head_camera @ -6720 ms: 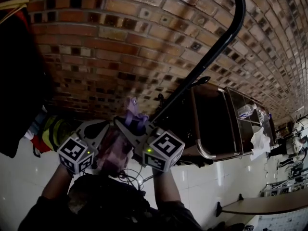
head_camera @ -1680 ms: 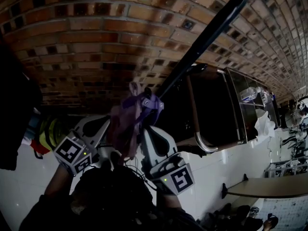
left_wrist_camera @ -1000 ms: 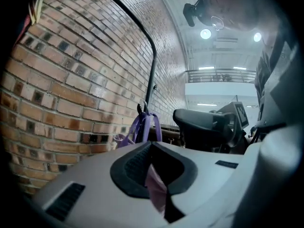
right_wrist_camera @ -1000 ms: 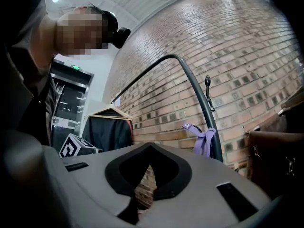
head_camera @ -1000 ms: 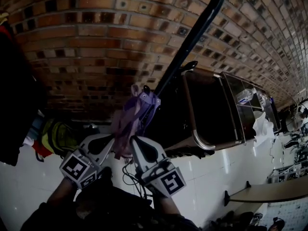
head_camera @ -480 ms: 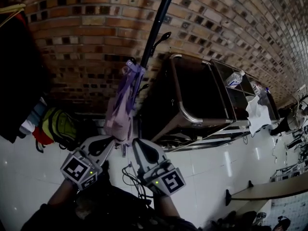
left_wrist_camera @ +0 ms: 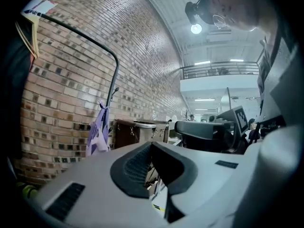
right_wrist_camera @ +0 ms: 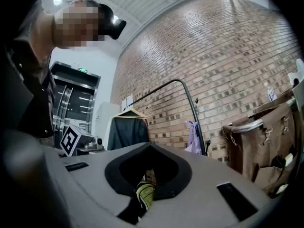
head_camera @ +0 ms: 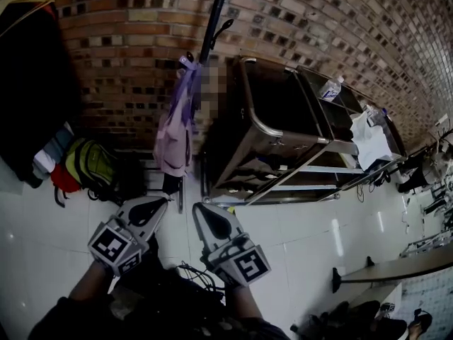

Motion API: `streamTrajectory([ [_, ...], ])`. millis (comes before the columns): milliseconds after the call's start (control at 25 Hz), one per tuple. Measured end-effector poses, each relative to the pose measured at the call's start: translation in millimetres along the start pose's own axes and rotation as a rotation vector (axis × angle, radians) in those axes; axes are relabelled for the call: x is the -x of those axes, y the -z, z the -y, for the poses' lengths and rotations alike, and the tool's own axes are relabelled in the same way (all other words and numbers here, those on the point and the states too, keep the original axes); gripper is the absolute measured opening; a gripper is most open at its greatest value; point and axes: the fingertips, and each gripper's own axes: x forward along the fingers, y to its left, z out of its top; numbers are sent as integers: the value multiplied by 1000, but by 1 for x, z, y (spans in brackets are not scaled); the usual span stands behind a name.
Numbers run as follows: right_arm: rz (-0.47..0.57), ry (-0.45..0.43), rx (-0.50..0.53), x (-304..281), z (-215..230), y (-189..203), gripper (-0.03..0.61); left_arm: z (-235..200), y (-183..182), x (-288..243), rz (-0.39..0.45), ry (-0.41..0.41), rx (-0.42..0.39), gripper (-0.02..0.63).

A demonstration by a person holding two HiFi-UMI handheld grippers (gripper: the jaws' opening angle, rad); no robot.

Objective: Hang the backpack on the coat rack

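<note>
A pink and purple backpack point(head_camera: 173, 144) hangs by its top loop from a hook on the black coat rack pole point(head_camera: 212, 20) against the brick wall. It also shows small and far off as the backpack point(left_wrist_camera: 98, 134) in the left gripper view and the backpack point(right_wrist_camera: 194, 137) in the right gripper view. My left gripper point(head_camera: 161, 201) and right gripper point(head_camera: 198, 208) are side by side below it, well apart from it. Both are shut with nothing between their jaws. The left gripper point(left_wrist_camera: 152, 144) and the right gripper point(right_wrist_camera: 149, 145) point level at the wall.
A brown metal-framed cart point(head_camera: 283, 112) stands right of the rack. A green and yellow bag point(head_camera: 88, 165) lies on the floor at the left, under dark hanging clothes point(head_camera: 32, 83). Cables point(head_camera: 195, 271) lie on the white tiles near my feet.
Both grippers let go of the backpack and drew back from the rack. The backpack stays hanging on the hook and now looks smaller and farther away.
</note>
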Motion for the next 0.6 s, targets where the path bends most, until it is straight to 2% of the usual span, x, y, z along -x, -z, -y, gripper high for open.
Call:
streamTrajectory([
  [160,-26,6,2,38,-17,11,3,34,8,18,13,-36,17,14],
  [320,-49,9,1,55,-26,18,2,55,6,34,25,-71,2,14],
  [600,-40,-20,-20,53,-46,18,3,54,6,61,18,-126,2,14],
])
